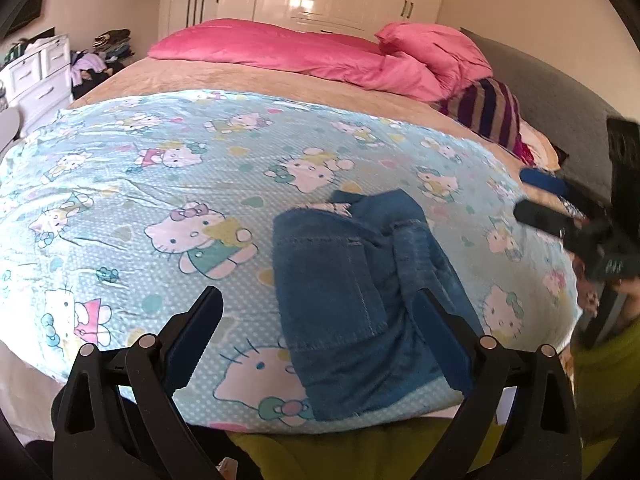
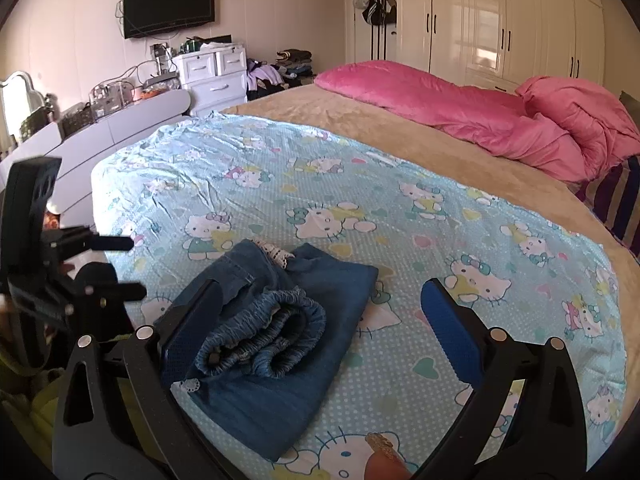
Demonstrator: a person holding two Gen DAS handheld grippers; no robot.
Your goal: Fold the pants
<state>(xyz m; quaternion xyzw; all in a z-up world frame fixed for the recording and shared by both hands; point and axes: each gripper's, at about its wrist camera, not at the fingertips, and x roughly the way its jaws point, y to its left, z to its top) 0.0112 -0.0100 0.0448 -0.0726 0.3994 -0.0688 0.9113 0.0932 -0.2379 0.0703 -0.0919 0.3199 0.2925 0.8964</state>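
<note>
The left gripper (image 1: 320, 312) is hanging with its jaws spread wide and clamping nothing, the folded denim pants (image 1: 360, 280) lying on the cartoon-cat sheet (image 1: 160, 184) just beyond and between its fingers. The right gripper (image 2: 320, 300) is likewise standing wide apart and empty, the pants (image 2: 272, 320) lying beside its left finger (image 2: 188, 320).
</note>
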